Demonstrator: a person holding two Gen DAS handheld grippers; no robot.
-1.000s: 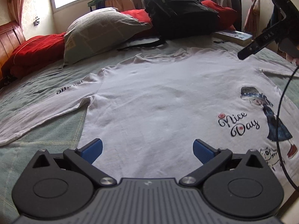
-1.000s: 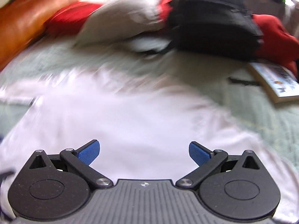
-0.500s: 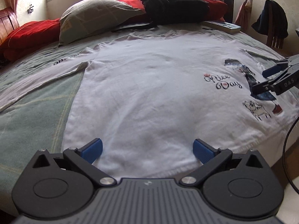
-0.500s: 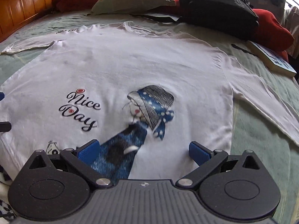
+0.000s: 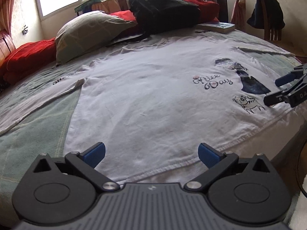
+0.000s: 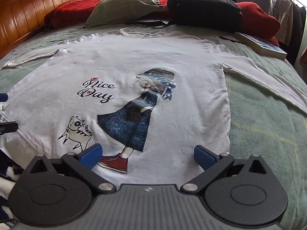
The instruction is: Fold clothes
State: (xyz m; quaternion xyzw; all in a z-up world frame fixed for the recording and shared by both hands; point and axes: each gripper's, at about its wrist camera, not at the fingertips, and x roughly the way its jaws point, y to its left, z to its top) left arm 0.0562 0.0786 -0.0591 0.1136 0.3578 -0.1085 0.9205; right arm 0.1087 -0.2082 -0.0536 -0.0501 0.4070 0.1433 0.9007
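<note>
One white long-sleeved shirt (image 6: pixel 134 63) lies spread flat, print side up, on the green bed (image 6: pixel 264 126). Both tongs sit low at the shirt's hem edge, pointing toward its collar. The left tongs (image 5: pixel 151 154) are spread apart over the hem's plain side, holding nothing. The right tongs (image 6: pixel 146 154) are also apart and empty, over the printed red shoe. Beyond the collar sit one grey pillow (image 6: pixel 124 2), one black backpack (image 6: pixel 203 2) and one book (image 6: pixel 261 45).

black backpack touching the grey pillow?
Cannot tell. In the left wrist view the black backpack overlaps the grey pillow edge; neither view shows contact or a gap plainly.
</note>
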